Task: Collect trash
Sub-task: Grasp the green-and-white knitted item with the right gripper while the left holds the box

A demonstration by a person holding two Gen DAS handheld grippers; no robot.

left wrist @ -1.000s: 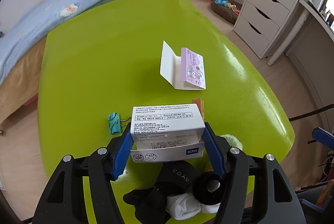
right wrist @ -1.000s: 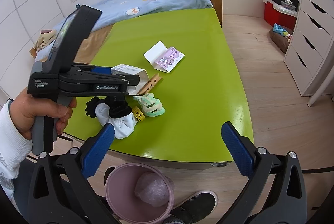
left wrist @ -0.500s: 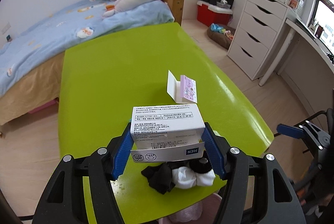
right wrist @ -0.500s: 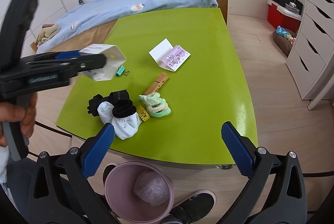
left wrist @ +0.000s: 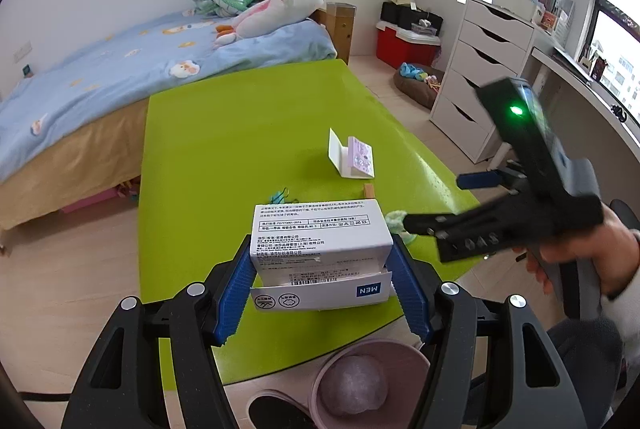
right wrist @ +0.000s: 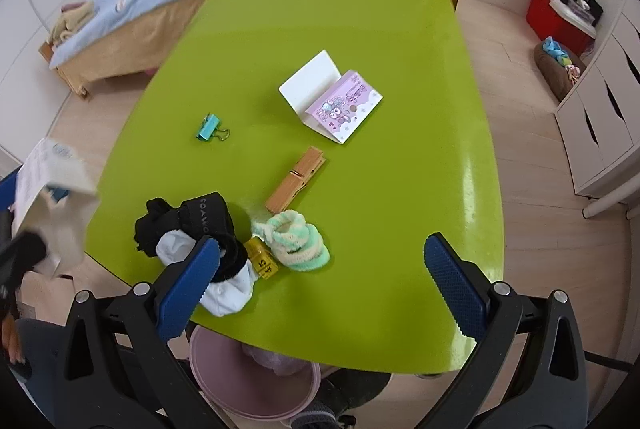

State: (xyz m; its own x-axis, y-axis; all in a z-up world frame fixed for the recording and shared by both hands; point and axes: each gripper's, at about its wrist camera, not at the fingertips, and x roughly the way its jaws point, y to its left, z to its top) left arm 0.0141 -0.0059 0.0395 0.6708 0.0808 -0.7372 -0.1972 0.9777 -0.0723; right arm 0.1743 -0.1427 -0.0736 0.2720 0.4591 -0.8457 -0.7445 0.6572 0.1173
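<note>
- left gripper [left wrist: 322, 279] clamped on white box [left wrist: 320, 249], above pink bin [left wrist: 320, 381], not yet dropped.
- right gripper [right wrist: 320, 277] apart, empty, above bin.
- purple card [right wrist: 332, 97] beyond bin, uncollected.

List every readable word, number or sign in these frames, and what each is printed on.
"MEN": flap of the white box held in the left gripper.
Chinese print and barcode digits on that box: too small to read.
"15": yellow tape measure.
White lettering on the black sock: unclear.
</note>
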